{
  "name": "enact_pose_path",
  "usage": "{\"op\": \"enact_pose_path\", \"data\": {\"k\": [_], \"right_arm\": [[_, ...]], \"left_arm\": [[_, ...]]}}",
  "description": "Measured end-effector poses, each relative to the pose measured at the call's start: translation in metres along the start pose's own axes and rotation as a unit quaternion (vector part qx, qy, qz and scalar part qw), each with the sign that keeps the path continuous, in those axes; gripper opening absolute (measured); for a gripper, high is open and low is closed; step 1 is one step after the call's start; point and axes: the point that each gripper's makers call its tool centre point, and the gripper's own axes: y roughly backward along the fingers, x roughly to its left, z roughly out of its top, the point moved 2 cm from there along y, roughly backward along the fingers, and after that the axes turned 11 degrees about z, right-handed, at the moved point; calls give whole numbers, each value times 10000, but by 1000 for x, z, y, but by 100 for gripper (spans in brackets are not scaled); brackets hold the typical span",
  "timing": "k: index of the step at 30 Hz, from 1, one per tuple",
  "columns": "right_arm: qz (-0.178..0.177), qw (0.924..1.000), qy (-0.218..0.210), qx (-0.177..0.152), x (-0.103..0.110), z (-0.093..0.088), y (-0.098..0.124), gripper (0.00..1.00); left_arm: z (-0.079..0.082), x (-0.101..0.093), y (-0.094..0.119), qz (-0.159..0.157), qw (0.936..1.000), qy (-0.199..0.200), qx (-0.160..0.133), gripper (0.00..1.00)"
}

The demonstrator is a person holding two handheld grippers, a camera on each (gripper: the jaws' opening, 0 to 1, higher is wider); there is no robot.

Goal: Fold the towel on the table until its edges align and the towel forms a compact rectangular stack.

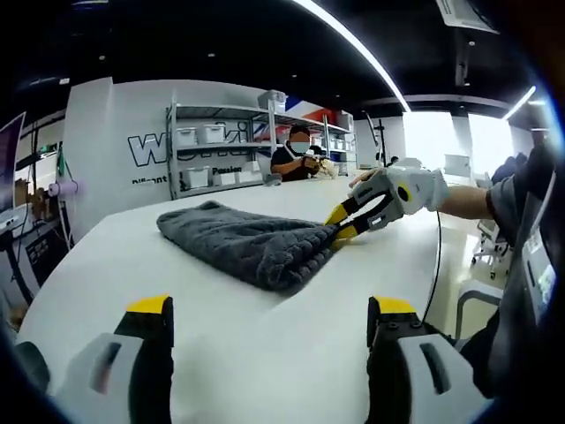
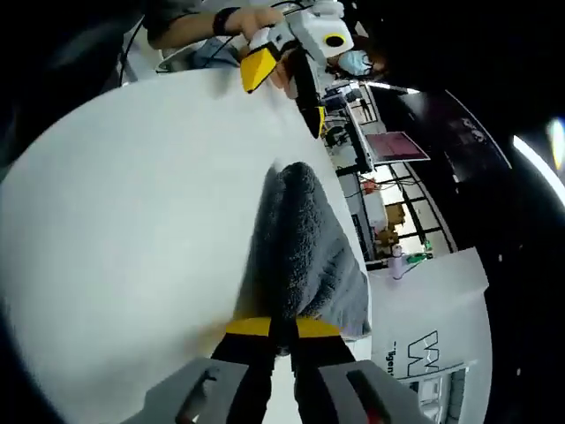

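Observation:
A grey towel (image 1: 247, 243) lies folded into a thick bundle on the white round table (image 1: 265, 353). In the left gripper view my left gripper (image 1: 269, 309) hangs over the near part of the table, short of the towel, its jaws wide apart and nothing between them. My right gripper (image 1: 340, 230), held by a gloved hand (image 1: 410, 187), comes in from the right and pinches the towel's right end. In the right gripper view the yellow tips of my right gripper (image 2: 282, 329) sit close together on the towel (image 2: 305, 247) edge. Beyond the towel, the left gripper (image 2: 284, 97) stands open.
Metal shelves (image 1: 221, 150) with white bins stand behind the table, and a person (image 1: 296, 159) sits at its far side. A cable (image 1: 439, 256) runs along the table's right edge. Bare white tabletop (image 2: 132, 194) spreads beside the towel.

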Motion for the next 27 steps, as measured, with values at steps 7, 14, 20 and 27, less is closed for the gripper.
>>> {"op": "enact_pose_path", "data": {"k": [7, 14, 20, 27], "right_arm": [[161, 9979, -455, -425, 11, 31, 29, 6], [134, 9963, -445, -716, 20, 64, 64, 6], [258, 9918, -469, -1165, 26, 100, 91, 6], [27, 9885, -520, -1420, 3, 109, 104, 6]], "left_arm": [[0, 3, 0, 53, 10000, 9, 27, 95], [0, 3, 3, 42, 10000, -33, 36, 95], [1, 15, 11, 192, 9998, 61, 0, 97], [18, 17, 23, 95, 9991, 216, -346, 96]]}}
